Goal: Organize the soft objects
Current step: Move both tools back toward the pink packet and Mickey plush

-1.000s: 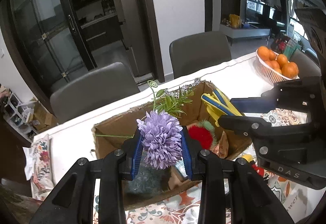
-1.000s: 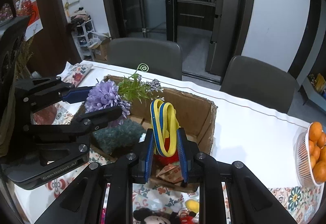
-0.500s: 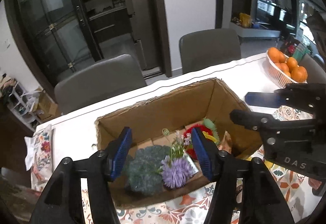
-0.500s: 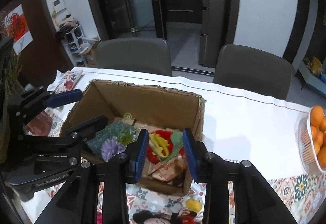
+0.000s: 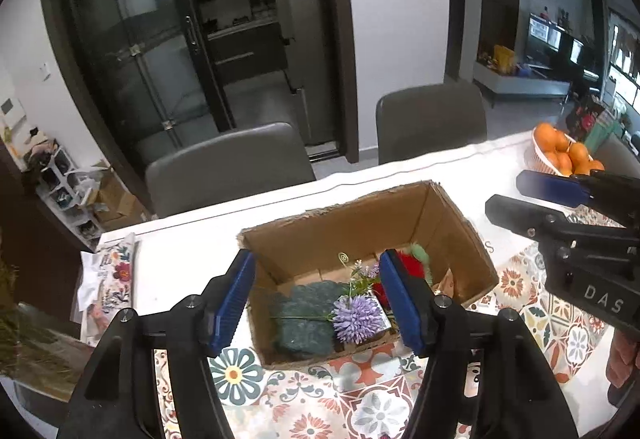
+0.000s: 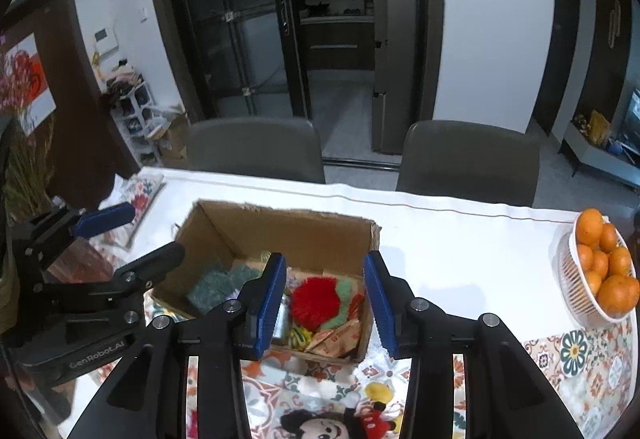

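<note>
Both tools stand released and hold nothing: the left tool (image 5: 318, 297) and the right tool (image 6: 325, 301) hover above the cardboard box (image 6: 280, 227). The purple flower (image 5: 356, 318), green cloth (image 5: 304, 313) and red pompom (image 6: 316, 298) lie inside the box. The remaining soft item, a mouse plush (image 6: 332, 424), lies on the patterned cloth (image 6: 580, 355) at the counter's near edge, directly below and behind the right tool, long axis running across the counter. Judged: the right tool is nearer. A basket of oranges (image 6: 600, 271) sits at the counter's right end; two chairs (image 6: 256, 147) stand at the far edge.
</note>
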Tool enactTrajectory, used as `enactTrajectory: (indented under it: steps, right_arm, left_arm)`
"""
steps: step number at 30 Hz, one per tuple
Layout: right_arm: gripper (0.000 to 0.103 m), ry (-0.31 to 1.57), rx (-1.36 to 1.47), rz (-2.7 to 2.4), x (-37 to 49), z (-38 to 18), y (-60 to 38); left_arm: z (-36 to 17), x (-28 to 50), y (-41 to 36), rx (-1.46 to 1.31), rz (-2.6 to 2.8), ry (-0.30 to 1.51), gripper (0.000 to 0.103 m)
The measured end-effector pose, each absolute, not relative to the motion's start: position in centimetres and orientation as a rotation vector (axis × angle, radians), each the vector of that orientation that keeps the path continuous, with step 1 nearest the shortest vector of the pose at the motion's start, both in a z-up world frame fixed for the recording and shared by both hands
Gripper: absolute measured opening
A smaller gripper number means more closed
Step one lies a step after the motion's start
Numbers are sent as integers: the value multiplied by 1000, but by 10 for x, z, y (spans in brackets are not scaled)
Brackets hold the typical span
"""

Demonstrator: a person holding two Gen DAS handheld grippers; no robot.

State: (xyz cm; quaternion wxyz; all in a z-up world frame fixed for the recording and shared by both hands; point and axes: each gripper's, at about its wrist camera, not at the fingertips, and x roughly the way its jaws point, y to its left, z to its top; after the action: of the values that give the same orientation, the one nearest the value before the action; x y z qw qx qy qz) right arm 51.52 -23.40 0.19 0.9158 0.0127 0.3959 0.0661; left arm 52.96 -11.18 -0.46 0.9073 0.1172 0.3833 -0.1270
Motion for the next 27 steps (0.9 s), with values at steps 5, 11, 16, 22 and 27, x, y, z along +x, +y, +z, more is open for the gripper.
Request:
enactTrajectory:
  steps: [5,11,16,22,27]
  right_arm:
    - [47,781,30,128,500,17,-231]
    - [52,738,26,140,472,28,-226]
    - [57,716,30,145,446,32,-223]
    - [59,739,12,156,424,26,-221]
    - [59,780,25,132,412,17,-228]
  left_arm:
    - [14,513,-104,230,-247,772,65]
    - [22,486,-94,211,-238,753,66]
    - [23,459,-88,192,-230,744,67]
    - [18,431,-86,200,-235,744,68]
    - [8,412,-89,222,-237,771,69]
